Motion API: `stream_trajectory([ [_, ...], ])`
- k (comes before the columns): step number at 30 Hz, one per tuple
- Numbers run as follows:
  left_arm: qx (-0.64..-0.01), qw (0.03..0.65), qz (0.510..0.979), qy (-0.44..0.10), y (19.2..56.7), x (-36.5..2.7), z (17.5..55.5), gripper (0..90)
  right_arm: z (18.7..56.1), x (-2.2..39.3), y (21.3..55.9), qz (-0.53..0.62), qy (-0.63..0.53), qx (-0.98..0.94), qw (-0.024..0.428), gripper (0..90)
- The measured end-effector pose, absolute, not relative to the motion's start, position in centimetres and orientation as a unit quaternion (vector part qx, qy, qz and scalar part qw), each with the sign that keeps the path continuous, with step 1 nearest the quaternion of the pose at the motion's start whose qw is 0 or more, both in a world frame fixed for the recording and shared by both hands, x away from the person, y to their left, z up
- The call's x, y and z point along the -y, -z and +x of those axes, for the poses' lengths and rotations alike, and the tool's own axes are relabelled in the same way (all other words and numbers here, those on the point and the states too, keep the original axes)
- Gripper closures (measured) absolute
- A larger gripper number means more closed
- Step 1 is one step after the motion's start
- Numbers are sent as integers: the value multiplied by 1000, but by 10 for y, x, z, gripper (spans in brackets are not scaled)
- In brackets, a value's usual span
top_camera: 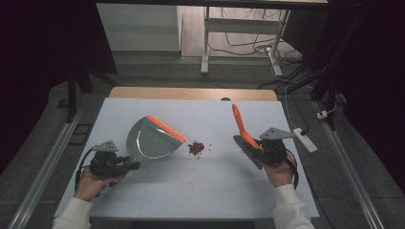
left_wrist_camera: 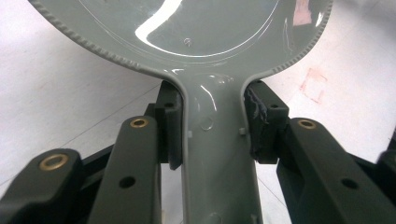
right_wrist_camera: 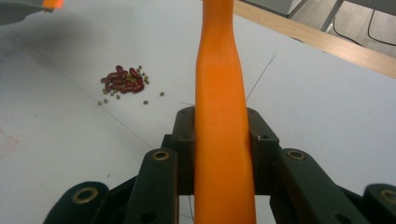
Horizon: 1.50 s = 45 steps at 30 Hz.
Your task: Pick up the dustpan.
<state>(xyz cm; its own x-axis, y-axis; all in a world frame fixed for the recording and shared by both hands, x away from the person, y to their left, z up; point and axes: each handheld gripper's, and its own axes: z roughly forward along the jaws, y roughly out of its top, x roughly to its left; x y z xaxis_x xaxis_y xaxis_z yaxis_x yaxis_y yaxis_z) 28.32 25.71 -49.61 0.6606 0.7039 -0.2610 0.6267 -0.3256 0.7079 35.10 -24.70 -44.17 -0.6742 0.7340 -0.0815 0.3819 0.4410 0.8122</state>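
The little heap of beans (top_camera: 196, 147) lies near the middle of the bench (top_camera: 157, 191), dark red ones with a few small green ones scattered at its edge, and everything you hold is arranged around it. The dustpan (top_camera: 152, 138) sits just to the left of the heap with its orange lip (top_camera: 166, 128) turned toward the beans, so they can be pushed straight in. Your left gripper (top_camera: 125, 165) is clamped on the pan's grey handle (left_wrist_camera: 217, 154), both pads pressing its sides, which keeps the pan from sliding when the brush comes at it. On the other side of the heap, well apart from it, your right gripper (top_camera: 264, 149) is closed on the orange handle of the brush (top_camera: 241, 126); that handle runs up between the jaws in the right gripper view (right_wrist_camera: 219, 126). The handle points away from you and the bristle end rests at the bench by your hand (it is dark and hard to make out). Judging by this layout, a sweep leftward toward the lip comes next.
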Motion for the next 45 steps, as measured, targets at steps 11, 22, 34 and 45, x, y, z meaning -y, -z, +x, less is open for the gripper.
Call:
stream_trajectory([
  [11, -370, 395, 840, -38, 497, -248, 282, 620, 365, 226, 444, 343, -407, -820, 209, 701],
  [22, -322, 395, 860, -22, 498, -239, 279, 620, 372, 219, 447, 343, -409, -821, 201, 701],
  [34, -315, 376, 871, -22, 500, -233, 278, 620, 383, 201, 448, 330, -404, -831, 195, 701],
  [45, -299, 349, 888, -9, 504, -225, 278, 619, 391, 185, 453, 322, -394, -838, 194, 701],
])
